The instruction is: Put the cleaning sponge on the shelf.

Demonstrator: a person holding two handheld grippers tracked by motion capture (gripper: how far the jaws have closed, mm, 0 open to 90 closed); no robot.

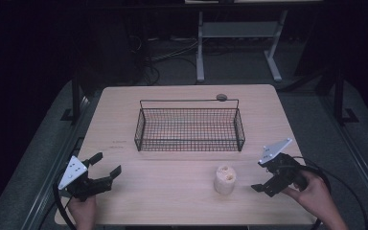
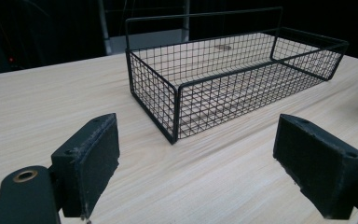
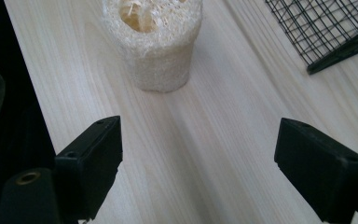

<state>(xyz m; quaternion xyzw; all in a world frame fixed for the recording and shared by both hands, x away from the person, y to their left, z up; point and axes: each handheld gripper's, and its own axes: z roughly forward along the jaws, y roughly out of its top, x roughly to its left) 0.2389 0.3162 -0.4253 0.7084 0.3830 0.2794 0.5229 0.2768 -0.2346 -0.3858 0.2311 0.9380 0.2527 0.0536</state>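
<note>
high view: right claw [image 1: 262, 176] gapes near upright loofah [image 1: 224, 179]; left claw [image 1: 106, 165] gapes, facing wire basket [image 1: 189, 129].

Colours on the pale wooden table [image 1: 182, 201]

The table has a light beige wood grain. The wire basket [image 1: 189, 127] is black with a fine square grid. In front of the basket, the loofah piece [image 1: 224, 179] is cream-white, with a fibrous net pattern.
</note>
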